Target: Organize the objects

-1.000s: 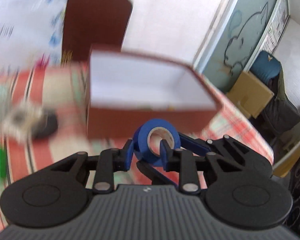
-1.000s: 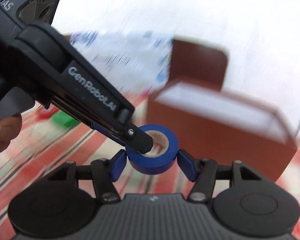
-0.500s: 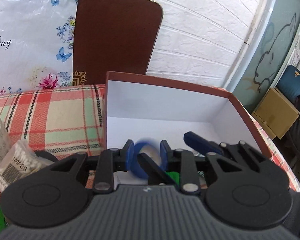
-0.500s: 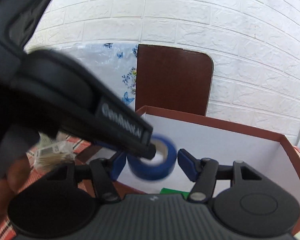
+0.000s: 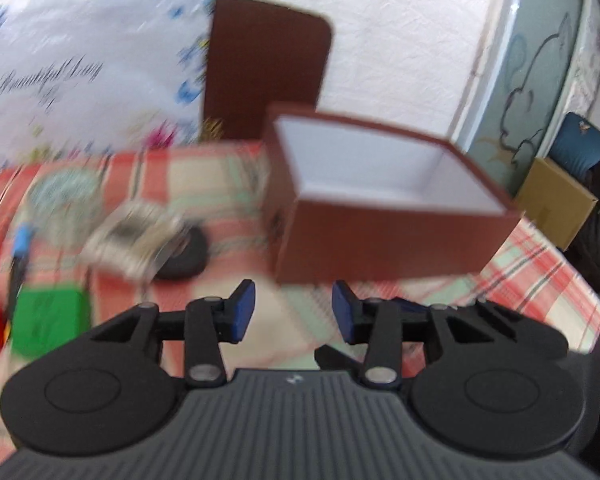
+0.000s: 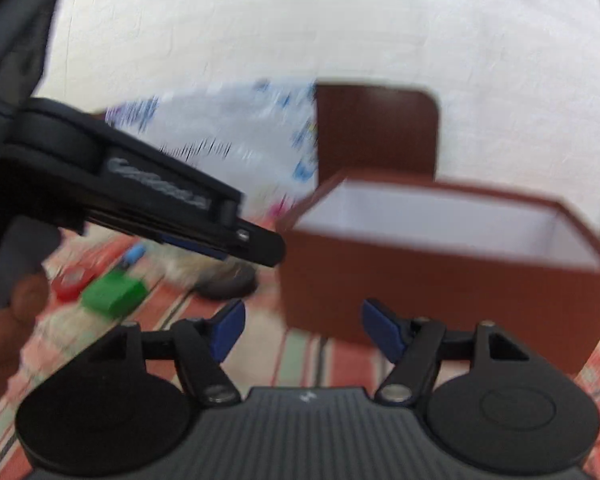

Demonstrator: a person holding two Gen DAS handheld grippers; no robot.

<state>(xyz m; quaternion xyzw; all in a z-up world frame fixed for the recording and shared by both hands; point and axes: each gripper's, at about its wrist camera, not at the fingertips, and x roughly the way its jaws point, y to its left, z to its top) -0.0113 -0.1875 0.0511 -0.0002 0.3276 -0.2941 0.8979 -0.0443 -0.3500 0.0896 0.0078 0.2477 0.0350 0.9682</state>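
A brown box with a white inside (image 5: pixel 384 236) stands open on the plaid tablecloth; it also shows in the right wrist view (image 6: pixel 452 276). My left gripper (image 5: pixel 293 314) is open and empty, a little in front of the box. My right gripper (image 6: pixel 303 330) is open and empty too, in front of the box's near wall. The left gripper's body crosses the right wrist view at the left (image 6: pixel 160 204). The blue tape roll is not in view. Both views are blurred.
Left of the box lie a black round thing (image 5: pixel 184 256), a clear pack of cotton swabs (image 5: pixel 136 236), a green block (image 5: pixel 50 320) and a red tape roll (image 6: pixel 70 282). The box lid (image 5: pixel 266 68) leans on the wall behind.
The blue tape roll that both grippers held has gone from between the fingers. Both grippers have pulled back from over the box and stand open and empty.
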